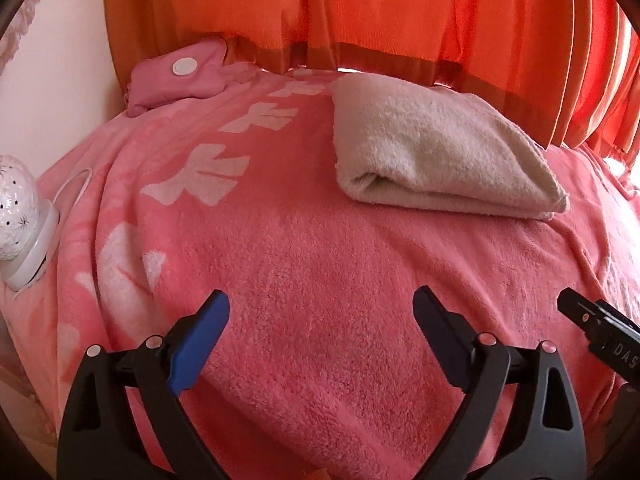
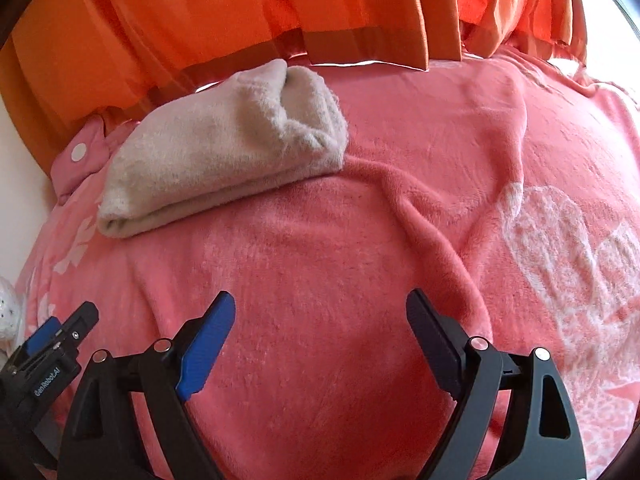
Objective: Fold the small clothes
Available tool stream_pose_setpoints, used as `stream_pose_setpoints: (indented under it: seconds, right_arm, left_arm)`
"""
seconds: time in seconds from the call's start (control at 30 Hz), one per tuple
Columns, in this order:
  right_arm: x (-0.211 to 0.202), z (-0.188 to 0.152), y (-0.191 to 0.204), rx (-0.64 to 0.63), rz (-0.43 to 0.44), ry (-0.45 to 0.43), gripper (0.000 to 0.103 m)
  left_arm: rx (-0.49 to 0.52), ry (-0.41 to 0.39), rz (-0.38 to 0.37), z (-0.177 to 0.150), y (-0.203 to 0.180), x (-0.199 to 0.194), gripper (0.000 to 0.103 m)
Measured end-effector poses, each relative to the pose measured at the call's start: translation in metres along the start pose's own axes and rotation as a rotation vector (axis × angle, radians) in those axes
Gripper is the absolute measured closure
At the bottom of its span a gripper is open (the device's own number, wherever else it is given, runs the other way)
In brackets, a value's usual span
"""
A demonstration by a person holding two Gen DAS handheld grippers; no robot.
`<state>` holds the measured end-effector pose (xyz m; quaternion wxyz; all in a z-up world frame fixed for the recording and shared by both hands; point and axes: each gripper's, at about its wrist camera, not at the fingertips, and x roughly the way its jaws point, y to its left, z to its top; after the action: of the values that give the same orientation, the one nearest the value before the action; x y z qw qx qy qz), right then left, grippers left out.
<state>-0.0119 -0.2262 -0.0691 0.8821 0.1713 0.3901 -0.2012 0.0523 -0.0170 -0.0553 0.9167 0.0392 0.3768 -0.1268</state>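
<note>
A folded beige terry cloth [image 1: 436, 152] lies on the pink blanket [image 1: 320, 280] at the far side of the bed, near the orange curtain. It also shows in the right wrist view [image 2: 224, 148], up and to the left. My left gripper [image 1: 322, 312] is open and empty, hovering over bare blanket well short of the cloth. My right gripper [image 2: 320, 316] is open and empty too, over the blanket. The right gripper's tip [image 1: 592, 320] shows at the right edge of the left wrist view. The left gripper [image 2: 56, 336] shows at the lower left of the right wrist view.
A small pink pouch with a white disc [image 1: 180, 76] lies at the far left by the curtain [image 1: 360, 8]. A white perforated globe lamp [image 1: 16, 216] stands at the bed's left edge. A blanket ridge [image 2: 424, 208] runs right of the cloth.
</note>
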Motion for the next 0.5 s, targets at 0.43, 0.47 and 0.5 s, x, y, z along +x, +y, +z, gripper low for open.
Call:
stream_pose_setpoints:
  seconds: [0.43,0.47,0.5]
  right_arm:
    - [-0.012,0.097,-0.026,0.047,0.162,-0.023,0.018]
    - [-0.006,0.107,-0.028,0.066,0.173,-0.014,0.017]
    - [0.005,0.120,-0.030,0.086,0.182,0.004,0.017]
  left_arm:
    - [-0.191,0.017,-0.251,0.073,0.029,-0.005,0.007]
    - [-0.231,0.043,-0.302,0.089,0.030,0.005,0.006]
    - [-0.261,0.070,-0.349,0.102,0.031,0.016,0.006]
